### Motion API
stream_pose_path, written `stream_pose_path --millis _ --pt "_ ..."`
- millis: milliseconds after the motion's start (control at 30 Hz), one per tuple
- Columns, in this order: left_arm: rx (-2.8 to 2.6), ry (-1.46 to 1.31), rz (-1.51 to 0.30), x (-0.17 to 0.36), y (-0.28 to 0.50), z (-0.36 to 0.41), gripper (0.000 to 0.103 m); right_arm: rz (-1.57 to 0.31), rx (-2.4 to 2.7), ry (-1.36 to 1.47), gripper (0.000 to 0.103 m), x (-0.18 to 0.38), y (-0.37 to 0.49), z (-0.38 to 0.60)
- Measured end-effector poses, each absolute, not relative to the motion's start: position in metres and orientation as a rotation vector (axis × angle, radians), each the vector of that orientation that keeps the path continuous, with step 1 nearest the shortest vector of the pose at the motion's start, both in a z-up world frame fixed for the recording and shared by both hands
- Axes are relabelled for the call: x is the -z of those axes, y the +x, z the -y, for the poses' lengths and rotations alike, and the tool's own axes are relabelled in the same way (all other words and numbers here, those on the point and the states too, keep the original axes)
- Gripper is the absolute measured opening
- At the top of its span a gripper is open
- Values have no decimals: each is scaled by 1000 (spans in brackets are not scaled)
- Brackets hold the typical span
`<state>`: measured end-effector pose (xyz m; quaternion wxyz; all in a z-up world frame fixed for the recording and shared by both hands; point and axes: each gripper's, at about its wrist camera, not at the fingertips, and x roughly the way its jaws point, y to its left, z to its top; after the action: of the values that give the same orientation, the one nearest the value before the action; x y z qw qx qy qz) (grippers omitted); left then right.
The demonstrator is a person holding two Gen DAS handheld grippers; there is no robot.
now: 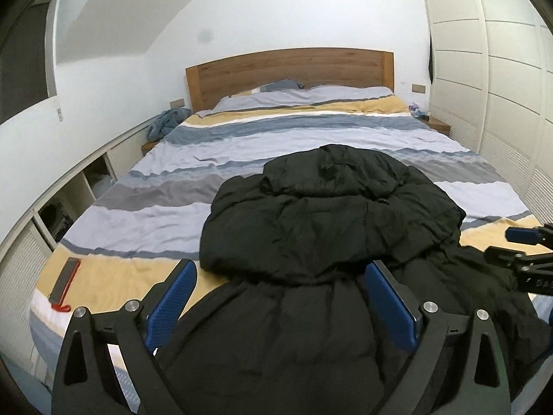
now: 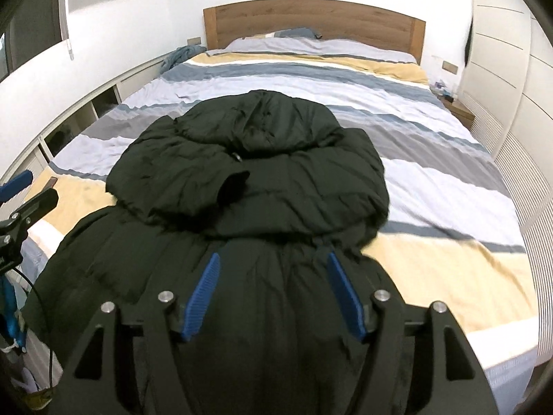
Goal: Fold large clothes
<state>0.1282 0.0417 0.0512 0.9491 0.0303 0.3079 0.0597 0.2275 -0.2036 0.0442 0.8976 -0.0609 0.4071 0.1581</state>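
1. A black coat (image 1: 328, 214) is lying on the foot half of the bed (image 1: 276, 138), hood toward the headboard (image 1: 290, 69), its lower part running off the near edge under both grippers.
2. The left gripper (image 1: 281, 297) is hovering over the coat's left side with its blue pads (image 1: 172, 297) spread wide, nothing between them but the fabric below (whether they are touching it, I cannot tell).
3. The right gripper (image 2: 274, 294) is sitting over the coat's right half, pads (image 2: 204, 294) likewise spread apart and gripping nothing.
4. To the coat's left, bare duvet is stretching to the bed's edge, where a red-edged phone (image 1: 64, 283) is lying near the corner, well apart from the coat.
5. To the coat's right, a broad yellow band of duvet (image 2: 432, 259) is lying open as far as the mattress corner.
6. Beyond the hood, the striped duvet is running flat to the pillows (image 1: 311, 97).
7. A low shelf unit (image 1: 69, 200) is lining the left wall, a blue cloth (image 1: 167, 121) bunched beside the headboard; a white wardrobe (image 1: 484, 69) is filling the right wall.
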Motion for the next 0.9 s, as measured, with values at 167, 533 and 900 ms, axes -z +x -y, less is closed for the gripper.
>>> stream_pose_path --millis 167,533,900 --pt "-143 74 -635 -46 106 -47 98 -832 -316 -122 67 -49 203 218" --pt "-170 20 -694 -19 73 -83 101 -865 -219 -63 69 -37 164 272" --pt "-175 -242 -853 36 31 -193 102 -905 -40 75 69 -21 135 368"
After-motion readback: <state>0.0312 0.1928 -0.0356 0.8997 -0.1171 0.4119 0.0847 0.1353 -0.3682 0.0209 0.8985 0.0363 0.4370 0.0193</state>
